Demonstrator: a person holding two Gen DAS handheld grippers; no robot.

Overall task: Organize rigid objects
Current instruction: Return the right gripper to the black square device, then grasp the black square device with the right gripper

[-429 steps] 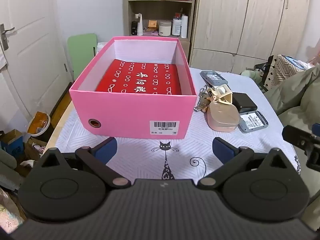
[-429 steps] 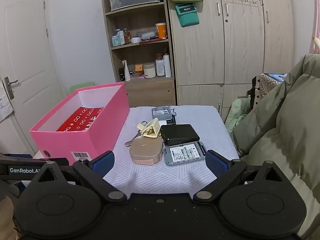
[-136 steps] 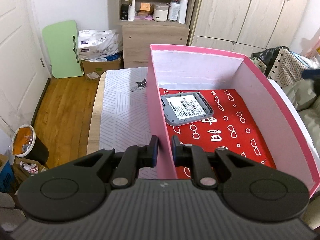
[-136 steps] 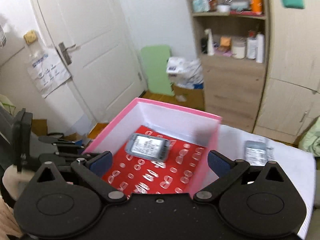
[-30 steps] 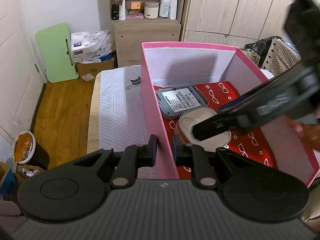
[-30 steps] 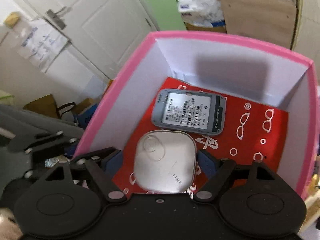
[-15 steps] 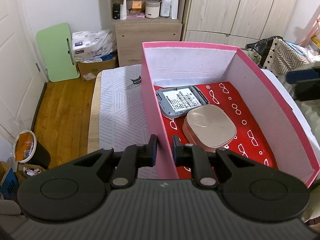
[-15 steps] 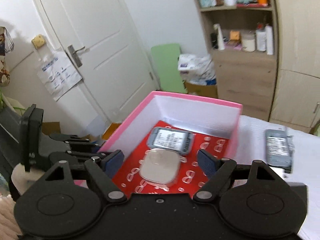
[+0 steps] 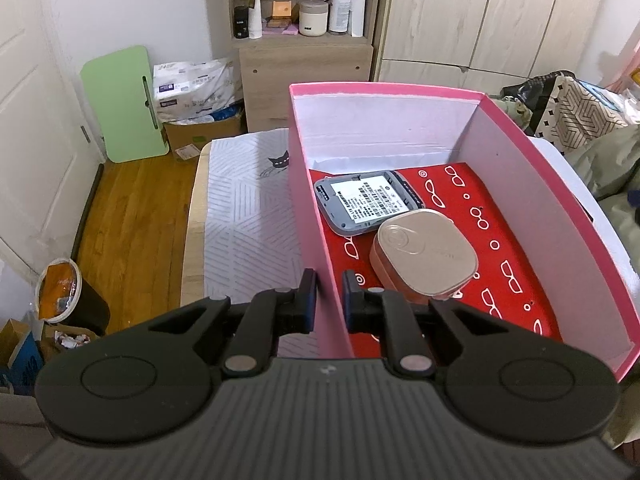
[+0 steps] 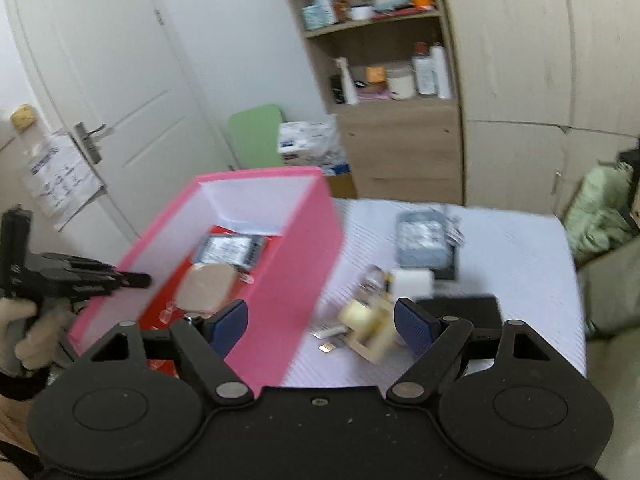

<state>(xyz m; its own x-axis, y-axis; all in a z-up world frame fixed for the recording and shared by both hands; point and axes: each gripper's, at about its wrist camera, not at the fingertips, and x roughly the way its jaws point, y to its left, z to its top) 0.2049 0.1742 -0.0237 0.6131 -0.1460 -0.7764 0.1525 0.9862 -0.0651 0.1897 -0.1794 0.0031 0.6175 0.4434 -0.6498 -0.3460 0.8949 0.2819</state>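
Note:
A pink box [image 9: 308, 216] with a red patterned floor stands on the table. Inside lie a grey device [image 9: 366, 200] with a white label and a rose-gold square case [image 9: 426, 254]. My left gripper [image 9: 329, 304] is shut on the box's left wall. The box also shows in the right wrist view [image 10: 298, 240], with the left gripper [image 10: 136, 280] on its wall. My right gripper [image 10: 320, 324] is open and empty, above the table beside the box. On the cloth lie a cream clip [image 10: 370, 326], keys [image 10: 372, 278], a black case [image 10: 460, 310] and a grey device [image 10: 422, 236].
A striped tablecloth [image 9: 244, 220] covers the table left of the box. A shelf unit [image 9: 300, 20] and wardrobe [image 9: 500, 16] stand behind. A green board [image 9: 120, 104] leans on the wall. A bin [image 9: 60, 292] stands on the wooden floor. An olive coat [image 9: 612, 168] lies at right.
My right gripper has swung right, away from the box and over the loose items on the cloth. The rose-gold case stays in the box. My left gripper keeps its hold on the wall.

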